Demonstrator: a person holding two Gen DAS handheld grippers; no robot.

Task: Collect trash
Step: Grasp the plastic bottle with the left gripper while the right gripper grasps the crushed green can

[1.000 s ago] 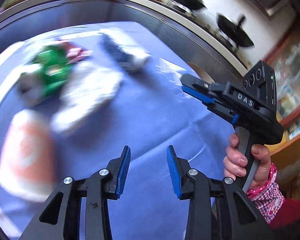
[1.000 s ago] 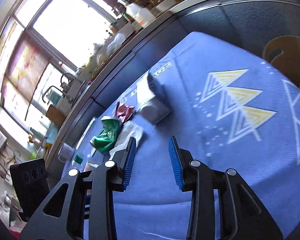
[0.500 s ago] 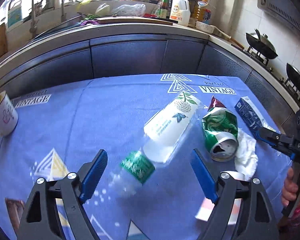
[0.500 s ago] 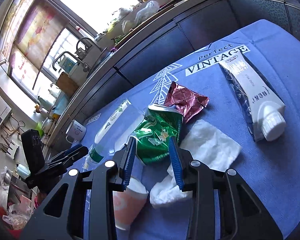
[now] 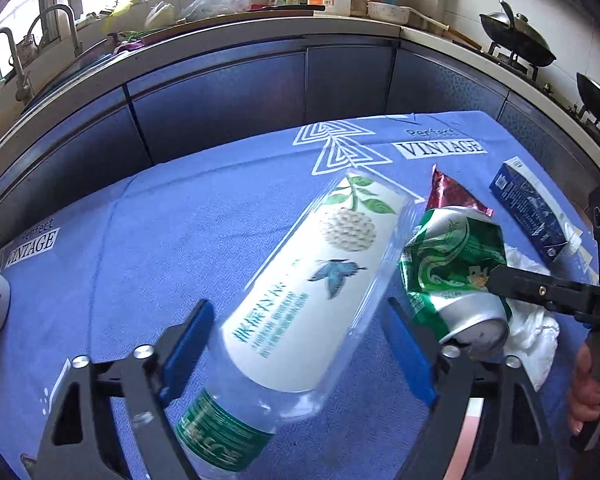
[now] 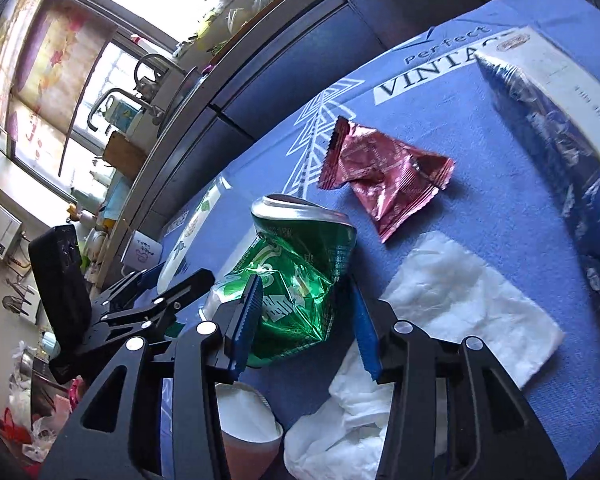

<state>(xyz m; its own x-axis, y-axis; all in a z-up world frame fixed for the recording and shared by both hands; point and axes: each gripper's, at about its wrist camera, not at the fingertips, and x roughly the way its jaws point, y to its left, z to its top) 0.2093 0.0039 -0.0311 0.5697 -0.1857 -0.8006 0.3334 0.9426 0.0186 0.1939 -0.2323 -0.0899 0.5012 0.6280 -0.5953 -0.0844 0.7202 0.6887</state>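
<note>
Left gripper (image 5: 300,356) closing, wide, straddling plastic bottle (image 5: 316,288), pads not touching; long axis lower left to upper right. Right gripper (image 6: 306,320) part-open around crushed green can (image 6: 296,280) at frame centre; contact unclear.

Bottle (image 5: 316,280) now between left fingers (image 5: 188,344) — closing

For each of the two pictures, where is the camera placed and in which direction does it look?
Left wrist: on the left gripper, angled down at a plastic bottle lying between its closing jaws, with the kitchen counter beyond; the right gripper and a hand show.
Right wrist: on the right gripper, angled down at the crushed green can between its jaws; the left gripper shows.
Both views share the can, the red wrapper, the white tissue and the blue tablecloth.
</note>
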